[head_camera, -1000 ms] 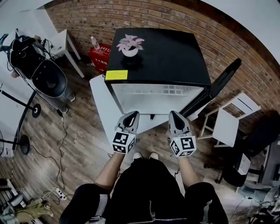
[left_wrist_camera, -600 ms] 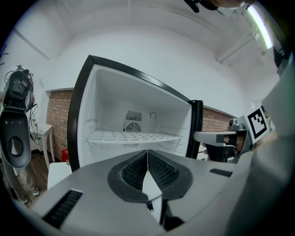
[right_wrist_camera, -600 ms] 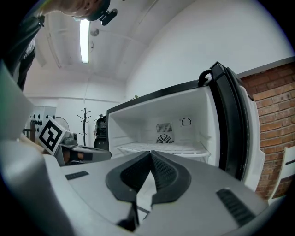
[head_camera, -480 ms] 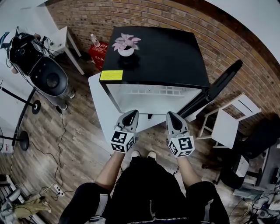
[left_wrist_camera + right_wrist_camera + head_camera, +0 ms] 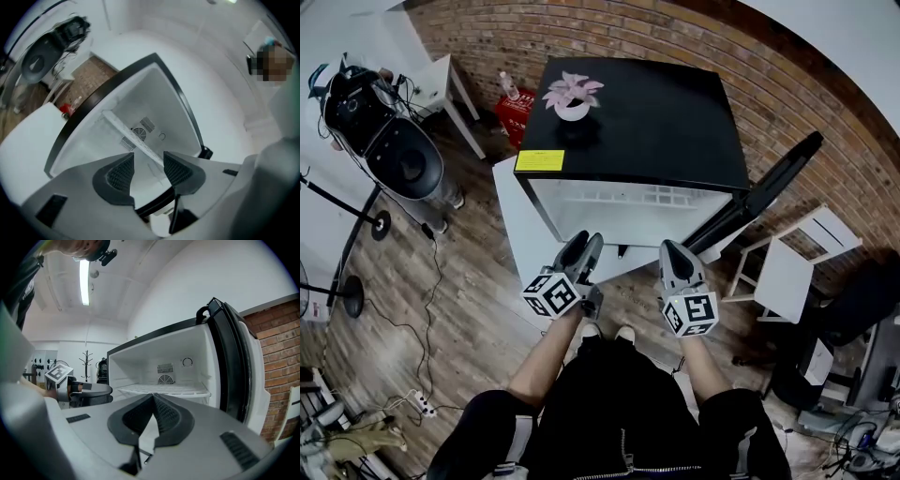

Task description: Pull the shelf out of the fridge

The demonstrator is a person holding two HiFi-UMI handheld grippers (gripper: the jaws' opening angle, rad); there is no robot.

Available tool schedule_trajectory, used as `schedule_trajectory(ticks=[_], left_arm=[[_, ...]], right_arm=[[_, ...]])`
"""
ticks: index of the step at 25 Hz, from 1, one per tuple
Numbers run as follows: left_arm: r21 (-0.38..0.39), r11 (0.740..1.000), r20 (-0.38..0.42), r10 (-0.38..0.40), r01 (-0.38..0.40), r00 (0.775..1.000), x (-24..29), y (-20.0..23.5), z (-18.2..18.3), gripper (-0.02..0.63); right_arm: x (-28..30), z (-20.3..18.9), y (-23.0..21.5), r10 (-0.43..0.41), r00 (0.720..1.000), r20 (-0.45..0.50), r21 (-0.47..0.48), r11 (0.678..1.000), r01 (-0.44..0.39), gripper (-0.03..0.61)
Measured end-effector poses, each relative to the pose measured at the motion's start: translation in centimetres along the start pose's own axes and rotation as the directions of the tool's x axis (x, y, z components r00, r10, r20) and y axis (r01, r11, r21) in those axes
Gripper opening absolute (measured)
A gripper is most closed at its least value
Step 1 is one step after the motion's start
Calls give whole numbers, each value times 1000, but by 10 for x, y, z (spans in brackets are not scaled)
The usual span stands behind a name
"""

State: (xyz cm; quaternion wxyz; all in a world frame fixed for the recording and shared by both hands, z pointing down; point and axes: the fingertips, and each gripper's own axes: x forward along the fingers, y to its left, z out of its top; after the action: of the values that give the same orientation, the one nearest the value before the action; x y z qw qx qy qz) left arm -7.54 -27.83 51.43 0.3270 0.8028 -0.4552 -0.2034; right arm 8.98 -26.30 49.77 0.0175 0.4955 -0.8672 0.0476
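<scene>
The black fridge (image 5: 656,122) stands open in front of me, its white inside facing my grippers. A white wire shelf (image 5: 630,197) lies across the inside, also seen as the shelf (image 5: 161,390) and, tilted, as the shelf (image 5: 133,138). My left gripper (image 5: 582,251) is rolled on its side just short of the opening. Its jaws are opening and nothing is between them (image 5: 147,166). My right gripper (image 5: 673,253) hangs level at the same distance, shut and holding nothing (image 5: 153,403). Neither gripper touches the shelf.
The fridge door (image 5: 769,192) stands open to the right, and a white panel (image 5: 517,234) juts out at the left. A pink potted plant (image 5: 572,97) and a yellow sticker (image 5: 542,160) are on the fridge top. A white stool (image 5: 792,262) is at the right, a red crate (image 5: 514,112) behind.
My left gripper has rolled onto its side and its jaws have gone from shut to open. The right gripper has barely moved.
</scene>
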Motion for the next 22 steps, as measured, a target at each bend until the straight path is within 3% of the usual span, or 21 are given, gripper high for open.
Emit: schedule_trajectory(ticks=[2,5,7,10,22], left_arm=[[-200,980,49,9,1,999,4,11,3,195],[-459,888,135,27,39,991,10,24,6,195],[-555,830,180,49,60,982,10,31,6,196],[-591,802,223,60,86,973,10,34,7,196],[-585,809,222,95,54,970,41,41,15,196]], right_arm=[[0,0,0,2,1000,-1,3,1000,-2,-8],[1,0,1,9,1000,-2,5,1000,-9,-8],[1,1,2,13,1000,-2,5,1000,-13,-8],[1,0,0,15,1000,-1,5,1000,-15,-8],[-1,0,-4,10,1000,-4,3,1000,-10,-8]])
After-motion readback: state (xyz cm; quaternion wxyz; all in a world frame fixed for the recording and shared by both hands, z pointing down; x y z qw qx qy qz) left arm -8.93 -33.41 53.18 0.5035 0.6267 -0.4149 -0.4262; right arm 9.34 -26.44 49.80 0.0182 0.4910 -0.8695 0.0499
